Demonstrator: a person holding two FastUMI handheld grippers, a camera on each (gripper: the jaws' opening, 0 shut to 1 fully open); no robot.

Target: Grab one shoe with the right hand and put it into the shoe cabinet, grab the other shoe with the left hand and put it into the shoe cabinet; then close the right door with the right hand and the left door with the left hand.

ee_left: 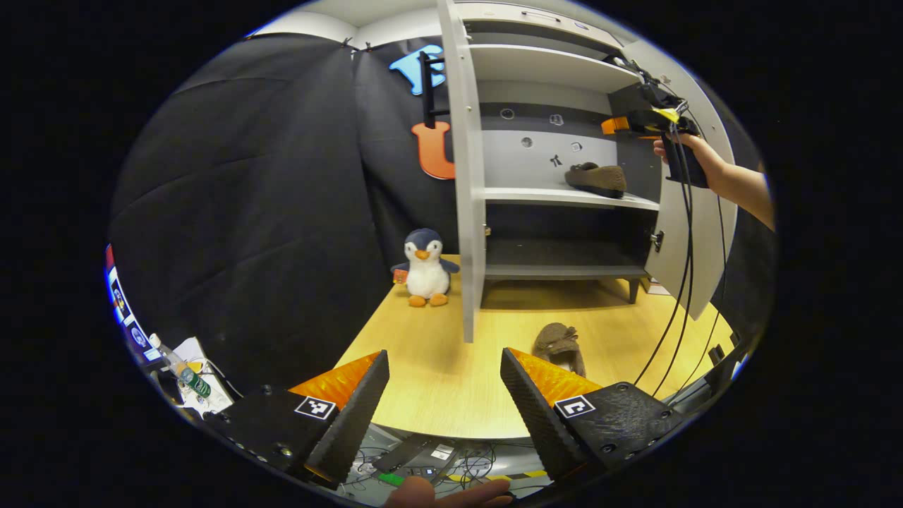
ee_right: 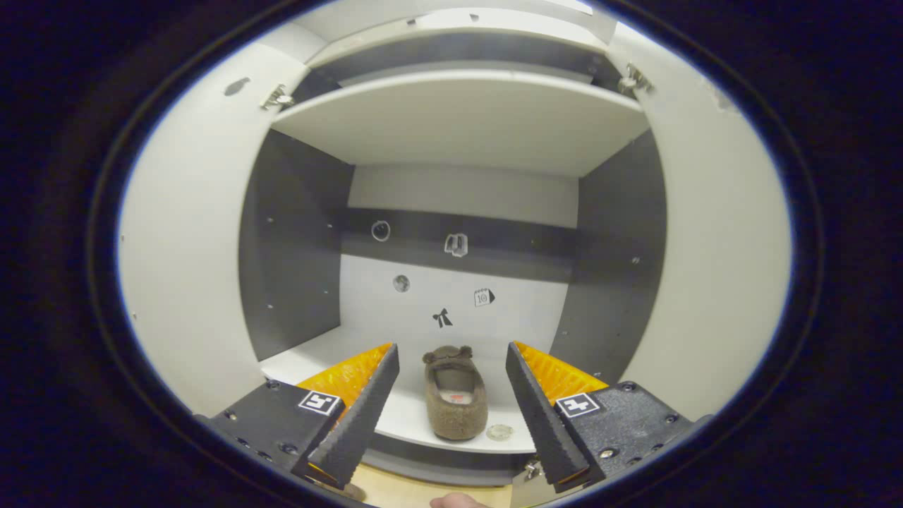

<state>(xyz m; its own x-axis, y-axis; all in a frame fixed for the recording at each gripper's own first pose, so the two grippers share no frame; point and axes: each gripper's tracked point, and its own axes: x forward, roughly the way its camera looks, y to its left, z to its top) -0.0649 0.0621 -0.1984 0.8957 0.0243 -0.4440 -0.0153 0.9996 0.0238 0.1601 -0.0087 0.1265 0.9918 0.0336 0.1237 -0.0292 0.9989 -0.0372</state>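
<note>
So the shoe cabinet (ee_left: pixel 557 197) stands at the back of the wood worktop (ee_left: pixel 437 381) w/ both doors open. In the left gripper view, the left door (ee_left: pixel 465 183) sticks out toward the camera, edge-on, & the right door (ee_left: pixel 695 233) swings out to the right. One brown shoe (ee_left: pixel 596 178) lies on the middle shelf (ee_left: pixel 536 195), near the right end. The other shoe (ee_left: pixel 559 346) is on the worktop in front of the cabinet, just right of the left door's bottom edge & near the tip of the left hand-held gripper (ee_left: pixel 444 398). That gripper is wide apart w/ nothing in it, & it sits low by the front of the worktop. A toy penguin (ee_left: pixel 425 268) stands on the worktop left of the left door, by the black cloth wall. Up by the right door a person's hand (ee_left: pixel 688 152) holds the right hand-held gripper (ee_left: pixel 621 125) at the cabinet's upper right, & black cables (ee_left: pixel 681 282) hang down from it in front of the right door. In the right gripper view, the right hand-held gripper (ee_right: pixel 451 402) is also wide apart & empty, facing into the cabinet. The shoe on the shelf (ee_right: pixel 455 395) lies between its two fingers but farther in, not touching them, toe to the back. A small round disc (ee_right: pixel 500 432) lies on the shelf just right of the shoe's heel. Small stickers (ee_right: pixel 442 317) dot the back wall.
</note>
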